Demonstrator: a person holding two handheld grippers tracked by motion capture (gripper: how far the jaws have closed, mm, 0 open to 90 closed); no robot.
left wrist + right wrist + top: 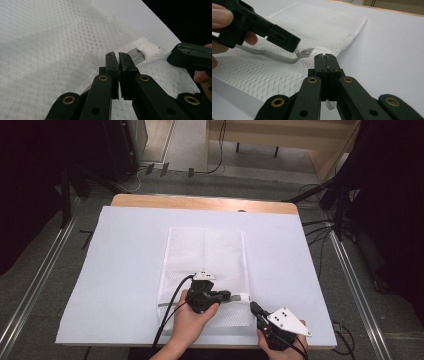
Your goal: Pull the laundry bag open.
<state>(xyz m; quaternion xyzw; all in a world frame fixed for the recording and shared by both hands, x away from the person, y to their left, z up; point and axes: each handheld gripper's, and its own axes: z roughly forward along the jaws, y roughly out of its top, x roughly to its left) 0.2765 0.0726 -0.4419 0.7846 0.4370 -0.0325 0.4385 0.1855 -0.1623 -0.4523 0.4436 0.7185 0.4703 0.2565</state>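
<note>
1. Nearest the high camera, at 6 o'clock, two hands come in, each with a gripper: the left gripper [227,296] over the bag's near end, the right gripper [254,308] at 5 o'clock by the bag's near right corner.
2. One white mesh bag [207,257] lies flat on the white sheet [125,270] covering the bench [200,202], its long axis running 12 to 6 o'clock.
3. One zipper [269,56] crosses the bag's near end from 9 to 3 o'clock; its white end tab [243,296] lies at the 3 o'clock side.
4. Left jaws look together; judging from the right gripper view, they seem clamped on the zipper pull [297,53], though the grip itself is hidden.
5. Right jaws are together and appear to pinch the bag's edge just below the tab.
6. Key relation: the zipper's free run lies toward 9 o'clock from the left jaws, so the left hand is placed to draw along it while the right anchors the corner.
</note>
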